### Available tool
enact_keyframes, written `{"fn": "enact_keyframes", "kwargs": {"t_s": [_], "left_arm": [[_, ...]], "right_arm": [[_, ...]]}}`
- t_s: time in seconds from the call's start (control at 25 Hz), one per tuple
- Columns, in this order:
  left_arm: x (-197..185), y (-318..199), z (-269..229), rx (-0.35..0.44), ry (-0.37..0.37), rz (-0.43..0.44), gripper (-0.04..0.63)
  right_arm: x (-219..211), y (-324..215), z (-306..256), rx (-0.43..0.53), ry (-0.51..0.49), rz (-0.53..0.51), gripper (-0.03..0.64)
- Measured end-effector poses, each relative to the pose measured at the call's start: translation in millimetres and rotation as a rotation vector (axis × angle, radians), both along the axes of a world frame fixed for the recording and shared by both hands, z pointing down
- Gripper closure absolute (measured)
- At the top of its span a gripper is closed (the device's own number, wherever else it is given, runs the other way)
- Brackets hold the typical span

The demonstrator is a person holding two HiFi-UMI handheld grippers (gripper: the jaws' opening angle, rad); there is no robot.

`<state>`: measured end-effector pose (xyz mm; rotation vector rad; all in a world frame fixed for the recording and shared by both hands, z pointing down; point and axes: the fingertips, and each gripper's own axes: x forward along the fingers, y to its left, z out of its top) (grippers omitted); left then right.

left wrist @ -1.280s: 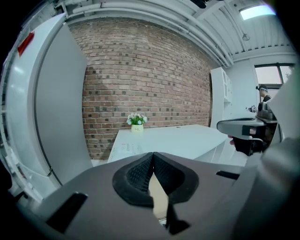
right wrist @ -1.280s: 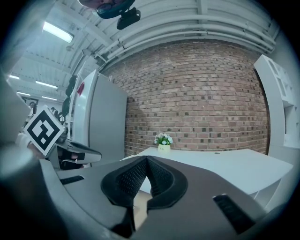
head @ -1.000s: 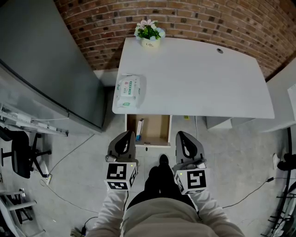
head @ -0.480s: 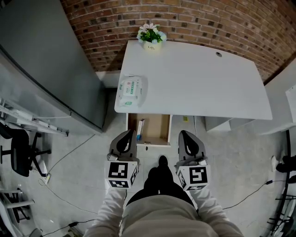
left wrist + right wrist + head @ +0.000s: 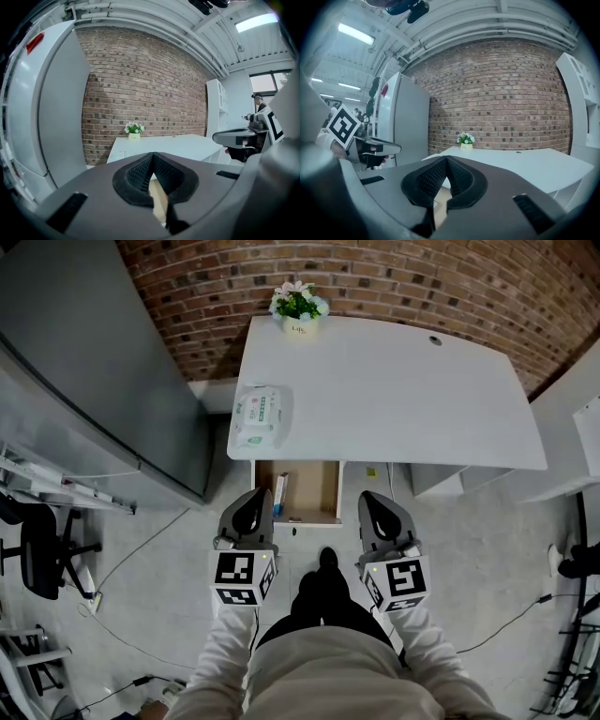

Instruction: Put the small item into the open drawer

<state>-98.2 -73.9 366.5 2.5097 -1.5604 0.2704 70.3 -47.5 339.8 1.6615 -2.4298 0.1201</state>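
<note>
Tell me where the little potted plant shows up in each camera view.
Head view: the potted plant sits at top centre, on the far left corner of the white desk.
Left gripper view: the potted plant is small, left of centre, at the desk's far edge.
Right gripper view: the potted plant is just right of centre, at the desk's far edge.
Shared landmark: the brick wall directly behind it.

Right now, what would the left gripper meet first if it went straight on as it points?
The left gripper would probably meet the white desk, at its front edge past the open wooden drawer; height is unclear.
</note>
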Motion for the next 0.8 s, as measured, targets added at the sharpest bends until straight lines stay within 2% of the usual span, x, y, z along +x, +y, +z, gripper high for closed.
{"fn": "enact_keyframes", "kwargs": {"t_s": [0.8], "left_arm": [[-0.5,6.4,13.1,-0.034,-0.001,-0.005,0.578]], "right_arm": [[4.3,11.8,5.1,-0.007,-0.007,-0.026,0.591]]}}
